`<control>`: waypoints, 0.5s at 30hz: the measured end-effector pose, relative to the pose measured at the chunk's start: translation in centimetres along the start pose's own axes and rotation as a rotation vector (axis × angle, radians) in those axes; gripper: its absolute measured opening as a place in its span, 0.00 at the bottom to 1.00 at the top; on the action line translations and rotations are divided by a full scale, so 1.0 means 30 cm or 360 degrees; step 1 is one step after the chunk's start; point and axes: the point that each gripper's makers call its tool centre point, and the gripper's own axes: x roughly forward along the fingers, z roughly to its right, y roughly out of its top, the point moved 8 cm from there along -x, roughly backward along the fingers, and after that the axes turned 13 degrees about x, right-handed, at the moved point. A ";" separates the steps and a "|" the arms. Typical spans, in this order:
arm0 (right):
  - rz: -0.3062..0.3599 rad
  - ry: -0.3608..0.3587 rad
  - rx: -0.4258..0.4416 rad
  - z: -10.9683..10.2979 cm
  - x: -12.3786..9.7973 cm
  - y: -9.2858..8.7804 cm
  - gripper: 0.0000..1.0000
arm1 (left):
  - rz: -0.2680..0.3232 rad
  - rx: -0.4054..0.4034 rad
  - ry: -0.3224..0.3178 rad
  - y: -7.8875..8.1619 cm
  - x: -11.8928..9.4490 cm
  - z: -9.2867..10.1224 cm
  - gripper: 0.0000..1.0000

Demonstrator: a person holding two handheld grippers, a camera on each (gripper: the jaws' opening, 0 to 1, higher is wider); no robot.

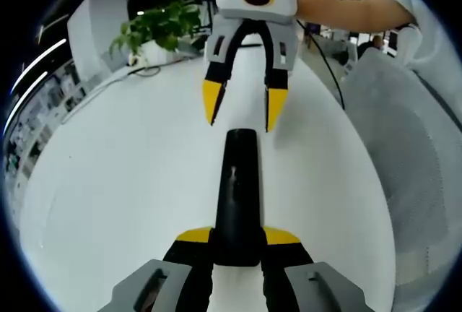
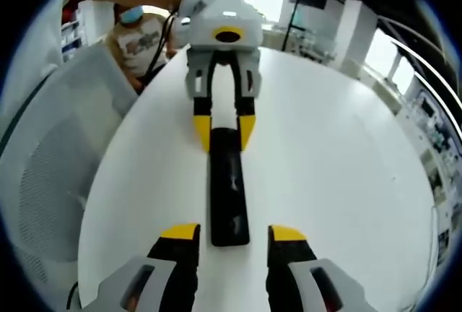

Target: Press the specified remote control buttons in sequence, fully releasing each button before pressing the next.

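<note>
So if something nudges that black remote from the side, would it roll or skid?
Probably skid, not roll: the remote looks long and flat, lying on the table. Its glossy shell on that smooth white top suggests little friction. The left gripper clamps one end, so it would likely pivot there rather than slide free.

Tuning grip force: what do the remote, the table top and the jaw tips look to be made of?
Remote control: looks like black hard plastic, semi-gloss, with soft highlights along its body. Table: smooth white top with faint sheen, likely laminate or painted board; can't confirm. Left gripper clamps the remote's end; its yellow fingertips look matte, perhaps rubber or plastic. Right gripper hangs open, same tips.
</note>
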 end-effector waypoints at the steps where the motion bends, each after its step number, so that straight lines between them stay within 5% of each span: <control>1: -0.0003 0.0002 -0.0002 0.000 0.003 -0.002 0.33 | 0.0001 0.0000 0.0000 0.000 0.000 0.000 0.24; 15: -0.0006 0.0032 0.0007 0.007 0.033 -0.016 0.30 | 0.0012 -0.0012 0.0003 -0.001 0.001 0.001 0.24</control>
